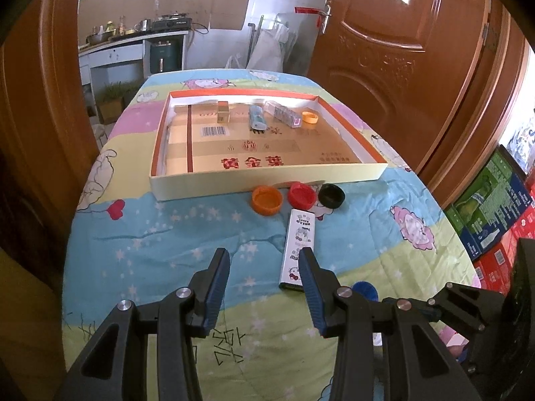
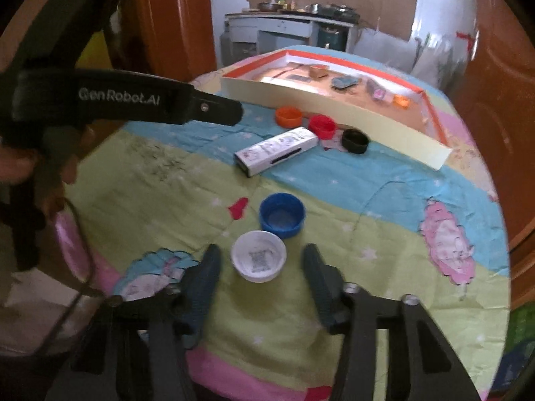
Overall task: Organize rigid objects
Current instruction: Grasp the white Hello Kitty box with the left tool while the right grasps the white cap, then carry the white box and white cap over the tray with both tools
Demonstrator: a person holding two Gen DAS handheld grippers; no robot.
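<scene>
Left wrist view first: my left gripper [image 1: 264,267] has its jaws spread wide with nothing in them, hanging over the quilt-covered bench [image 1: 160,234]. The long white box [image 1: 298,250] lies just ahead and a bit to the right of the jaws, its near end tucked behind the right finger. Its long axis runs almost straight away from me toward the tray [image 1: 267,180], so I reckon I'd have to slide right to straddle it across the narrow side. Past the box's far end, right up against the tray's front wall, sit the orange cap [image 1: 266,199], red cap [image 1: 301,194] and black cap [image 1: 331,196] in a row. A few small items are already lined up along the tray's far wall, hard to name from here. A sliver of the blue cap [image 1: 366,289] peeks out behind my right finger.

Right wrist view, a bit blurry: my right gripper [image 2: 260,260] is also wide open and empty, and the white cap [image 2: 258,255] sits dead centre between the jaws, mouth up. That's clearly the nearer hand for it. The blue cap [image 2: 282,215] is just beyond it, nearly touching, so closing in could bump it. The white box lies slantwise further on, toward the tray, with the other gripper's body looming in at the left.
</scene>
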